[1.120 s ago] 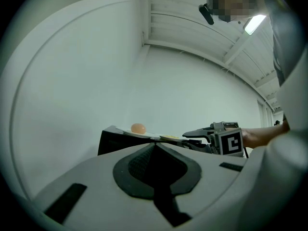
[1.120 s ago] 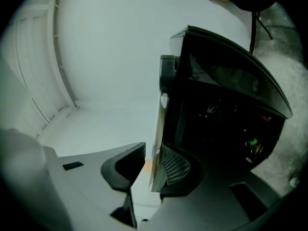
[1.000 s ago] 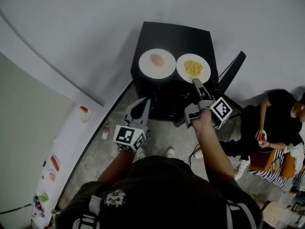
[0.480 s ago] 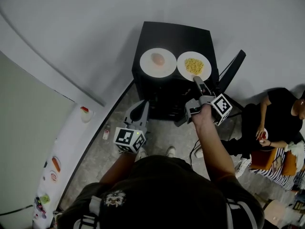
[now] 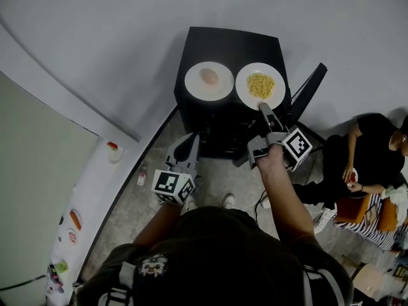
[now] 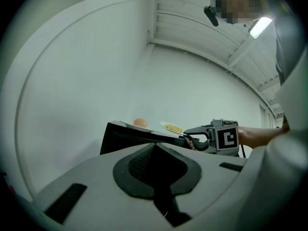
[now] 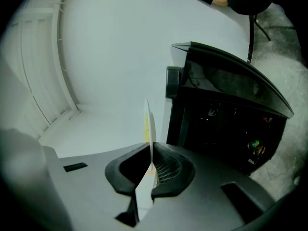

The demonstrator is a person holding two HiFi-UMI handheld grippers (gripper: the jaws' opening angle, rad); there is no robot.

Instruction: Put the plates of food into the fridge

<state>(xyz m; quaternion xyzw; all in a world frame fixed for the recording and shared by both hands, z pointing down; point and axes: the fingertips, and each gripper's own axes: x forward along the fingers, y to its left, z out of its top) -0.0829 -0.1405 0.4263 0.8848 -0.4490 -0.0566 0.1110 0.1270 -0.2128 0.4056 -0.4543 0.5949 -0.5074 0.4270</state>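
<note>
Two white plates stand side by side on a black cabinet (image 5: 233,43): one with a pinkish egg-like piece (image 5: 209,81), one with yellow food (image 5: 260,86). My right gripper (image 5: 262,109) reaches the near rim of the yellow-food plate. In the right gripper view that plate's thin rim (image 7: 149,124) stands edge-on between the closing jaws of the right gripper (image 7: 150,150), and the pads pinch it. My left gripper (image 5: 185,150) hangs low in front of the cabinet, shut and empty. The left gripper view looks past the left gripper (image 6: 155,146) to both plates (image 6: 173,128) and the right gripper (image 6: 192,139).
A white fridge door (image 5: 83,196) with small magnets stands at the left. A person in black (image 5: 370,152) sits at the right on the floor side. A black slanted bar (image 5: 309,94) leans by the cabinet's right side. Speckled floor (image 5: 137,199) lies below.
The right gripper's jaws have closed onto the near rim of the yellow-food plate. The left gripper has stayed where it was.
</note>
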